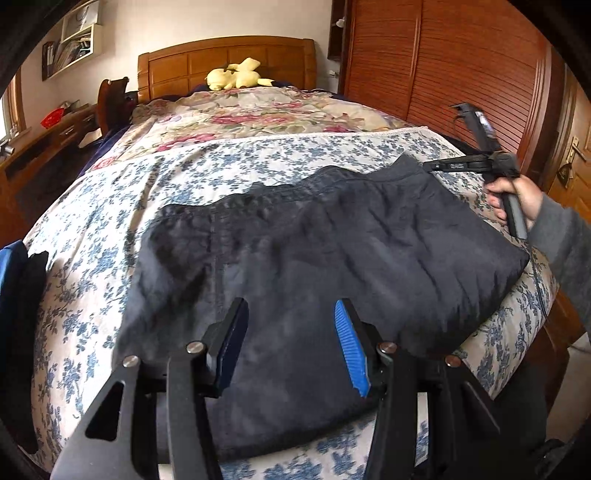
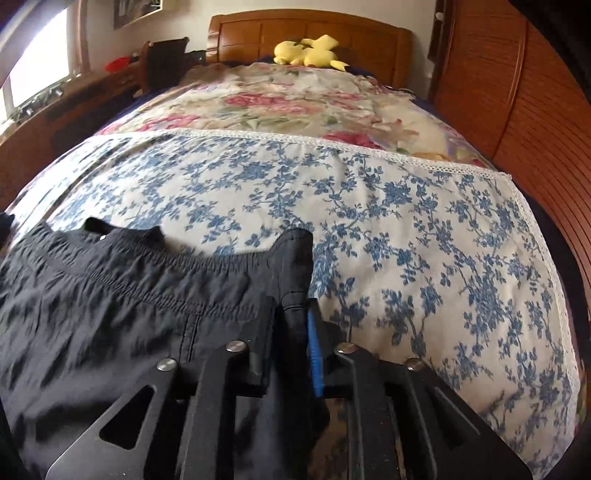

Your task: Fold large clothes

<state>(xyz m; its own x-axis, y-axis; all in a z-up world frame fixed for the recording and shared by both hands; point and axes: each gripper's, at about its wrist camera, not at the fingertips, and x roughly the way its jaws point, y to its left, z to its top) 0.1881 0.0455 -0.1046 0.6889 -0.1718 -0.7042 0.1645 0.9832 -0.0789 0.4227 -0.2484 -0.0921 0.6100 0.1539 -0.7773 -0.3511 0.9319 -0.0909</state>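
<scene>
Fingers, right gripper (image 2: 295, 314): closed on a bunched corner of the dark grey, thin woven garment with a gathered elastic waistband (image 2: 122, 295) — cloth stands up between the black pad and the blue ribbed pad, pressed on both sides

Fingers, left gripper (image 1: 291, 332): parted, nothing between them, hovering over the near half of the same garment; whether the tips brush the cloth cannot be told

Item — dark grey garment: lies spread on the near end of the bed, waistband toward the headboard, lower edge close to the mattress edge nearest the left gripper. Surface creased, flat in the middle, right-hand edge doubled to a thick fold

Handling, judged: light, limp, no stiffness of its own; it should drape and sag from any single hold and slide readily over the sheet. Fabric looks smooth, so a shallow pinch may slip — a deep bite on the stitched waistband or a seamed corner seems safest. Not fragile. Two holds at matching corners would likely keep an edge straight

Beneath: white cotton sheet printed with blue flower sprigs, lace-trimmed (image 2: 406, 229), well covered at its left part by the garment

Beyond: quilt with pink and cream roses (image 2: 295, 103); yellow plush toy (image 2: 310, 50) against the brown wooden headboard (image 2: 369, 33)

Right side: reddish slatted wooden wardrobe doors (image 1: 461, 66); person's hand in a grey sleeve (image 1: 517, 199) on the right gripper's handle
</scene>
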